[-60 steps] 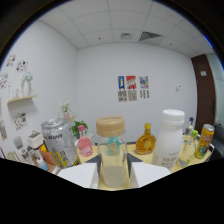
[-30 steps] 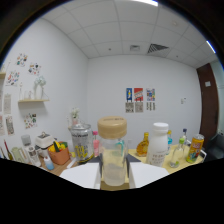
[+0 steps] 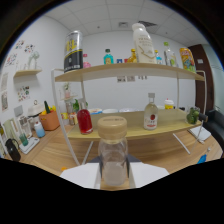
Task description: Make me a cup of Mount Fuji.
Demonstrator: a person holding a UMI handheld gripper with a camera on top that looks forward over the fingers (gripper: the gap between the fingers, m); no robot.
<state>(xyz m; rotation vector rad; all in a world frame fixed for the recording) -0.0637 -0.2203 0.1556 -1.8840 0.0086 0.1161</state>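
While its two white fingers (image 3: 80, 175) press against either side of a clear bottle with a tan cap (image 3: 112, 160) at lower centre, the gripper (image 3: 112, 176) holds it upright before a two-tier wooden shelf (image 3: 131, 72) carrying bottles and cans.

Capped bottle (image 3: 112, 157) stands between the fingers (image 3: 80, 176). Beyond it, a two-tier shelf (image 3: 130, 72) sits on the desk (image 3: 55, 155). Lower tier: round flask (image 3: 84, 121) at left, small labelled bottle (image 3: 151, 114) at right. Upper tier: tall can (image 3: 73, 51) at left, tall bottle (image 3: 143, 44) right of centre, smaller bottles between them. Potted plant (image 3: 49, 118) left of the shelf.
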